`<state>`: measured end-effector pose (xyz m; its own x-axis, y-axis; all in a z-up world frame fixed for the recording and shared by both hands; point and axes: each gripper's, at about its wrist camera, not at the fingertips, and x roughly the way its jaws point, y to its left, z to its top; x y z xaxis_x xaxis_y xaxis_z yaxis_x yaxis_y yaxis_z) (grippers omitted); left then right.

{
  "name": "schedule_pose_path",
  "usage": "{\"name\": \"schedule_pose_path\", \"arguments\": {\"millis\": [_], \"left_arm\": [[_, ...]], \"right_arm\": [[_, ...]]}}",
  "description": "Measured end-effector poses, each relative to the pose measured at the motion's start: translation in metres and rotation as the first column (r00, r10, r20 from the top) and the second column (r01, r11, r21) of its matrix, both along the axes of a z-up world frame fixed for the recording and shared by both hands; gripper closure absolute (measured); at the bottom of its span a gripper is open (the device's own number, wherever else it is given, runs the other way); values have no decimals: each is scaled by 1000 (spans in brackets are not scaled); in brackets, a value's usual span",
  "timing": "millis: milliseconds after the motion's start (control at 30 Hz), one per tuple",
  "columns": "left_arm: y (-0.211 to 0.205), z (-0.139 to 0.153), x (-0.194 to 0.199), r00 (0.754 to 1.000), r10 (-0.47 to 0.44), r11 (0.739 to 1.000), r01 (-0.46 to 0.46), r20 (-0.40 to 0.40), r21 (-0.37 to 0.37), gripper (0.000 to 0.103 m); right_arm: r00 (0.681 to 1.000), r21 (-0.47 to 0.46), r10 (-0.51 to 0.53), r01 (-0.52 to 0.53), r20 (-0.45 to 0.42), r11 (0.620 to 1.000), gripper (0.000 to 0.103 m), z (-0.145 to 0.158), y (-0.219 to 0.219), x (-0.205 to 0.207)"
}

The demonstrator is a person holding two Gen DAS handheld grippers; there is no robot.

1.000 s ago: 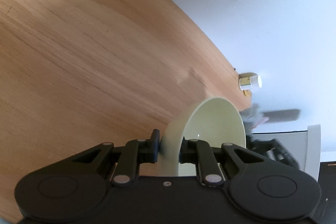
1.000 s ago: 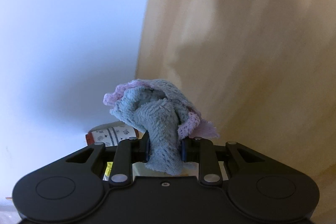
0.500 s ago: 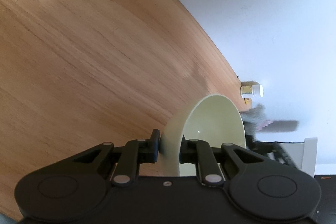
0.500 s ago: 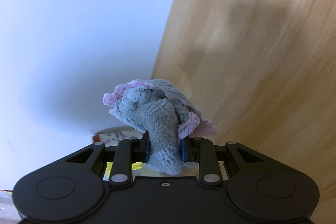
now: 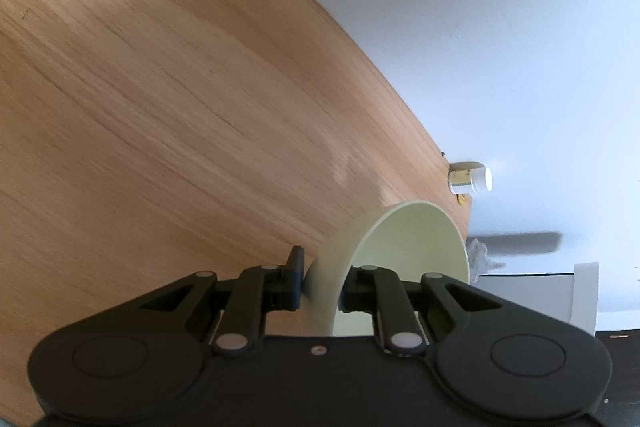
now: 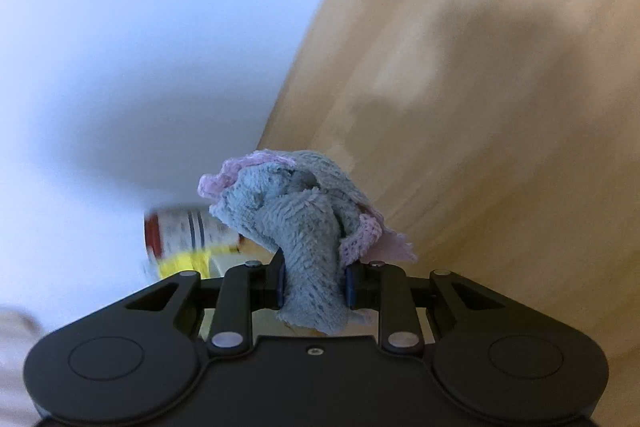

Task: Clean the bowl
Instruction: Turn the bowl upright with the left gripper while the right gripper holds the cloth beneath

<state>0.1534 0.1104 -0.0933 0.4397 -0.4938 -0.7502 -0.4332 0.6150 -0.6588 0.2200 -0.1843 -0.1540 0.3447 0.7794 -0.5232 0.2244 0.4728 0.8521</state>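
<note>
In the left wrist view a pale cream-green bowl [image 5: 408, 251] is held up off the wooden table, tilted on its side, its hollow turned to the right. My left gripper [image 5: 322, 279] is shut on the bowl's rim, one finger outside the wall and one inside. Just past the bowl's right edge a bit of grey cloth [image 5: 478, 255] shows. In the right wrist view my right gripper [image 6: 314, 285] is shut on a bunched grey-blue cloth with a pink border [image 6: 296, 211], which sticks out forward of the fingertips. The bowl is not in the right wrist view.
The wooden table [image 5: 160, 107] runs up to a white wall [image 5: 500, 27]. A small white-capped bottle [image 5: 470, 179] stands at the table's far edge. A blurred jar with a red and yellow label [image 6: 188, 235] lies behind the cloth. A white box edge [image 5: 584, 295] is at the right.
The right wrist view has rolled, so the table edge now slants more and the labelled jar has shifted up and left. The left gripper and bowl have stayed put.
</note>
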Motion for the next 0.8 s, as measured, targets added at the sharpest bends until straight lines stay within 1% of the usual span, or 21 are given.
{"name": "schedule_pose_path", "arguments": {"millis": [67,100,133,167,233,267,300,333,367,433,533,600,633,667,767,800], "left_arm": [[1,0,-1,1000,-3,1000,3,-3,-8,89],[0,1,-1,1000,-9,1000,9,0,-4,89],[-1,2,-1,1000,-15,1000,15,4,0,89],[-2,2,0,1000,-21,1000,21,8,5,89],[-4,6,0,999,-43,999,42,29,25,89],[-6,8,1,997,-57,998,55,43,38,89],[-8,8,2,997,-62,997,60,46,40,89],[-9,9,2,996,-68,997,66,49,44,89],[-10,10,2,996,-75,996,73,51,48,89],[-11,12,2,995,-82,995,79,52,53,89],[-11,12,1,996,-81,996,78,45,46,89],[-13,10,4,996,-81,996,79,41,49,89],[-13,9,4,996,-81,996,79,38,49,89],[-13,8,5,996,-81,996,79,35,50,89],[-13,10,3,996,-74,994,70,39,84,90],[-14,11,4,996,-75,993,71,41,93,90]], "right_arm": [[993,-60,106,-103,45,993,74,7,2,5],[978,-115,190,-180,82,977,74,14,5,6],[953,-181,279,-256,118,950,74,20,8,6],[930,-233,341,-305,136,924,74,23,8,4],[876,-324,452,-383,169,865,74,24,6,11],[853,-357,488,-404,184,842,74,26,5,9],[817,-399,541,-436,200,806,74,32,7,5],[767,-453,604,-469,218,759,74,42,11,-1],[726,-496,649,-487,228,719,74,46,17,-4],[663,-559,711,-508,232,655,74,46,33,-4],[600,-623,767,-514,230,589,74,47,44,-11],[552,-654,802,-524,227,546,74,47,46,-13],[522,-672,824,-530,221,516,74,45,50,-14],[501,-686,839,-534,213,493,74,44,53,-14],[467,-716,861,-530,199,453,75,44,59,-19],[460,-723,865,-527,199,447,75,46,59,-20]]}}
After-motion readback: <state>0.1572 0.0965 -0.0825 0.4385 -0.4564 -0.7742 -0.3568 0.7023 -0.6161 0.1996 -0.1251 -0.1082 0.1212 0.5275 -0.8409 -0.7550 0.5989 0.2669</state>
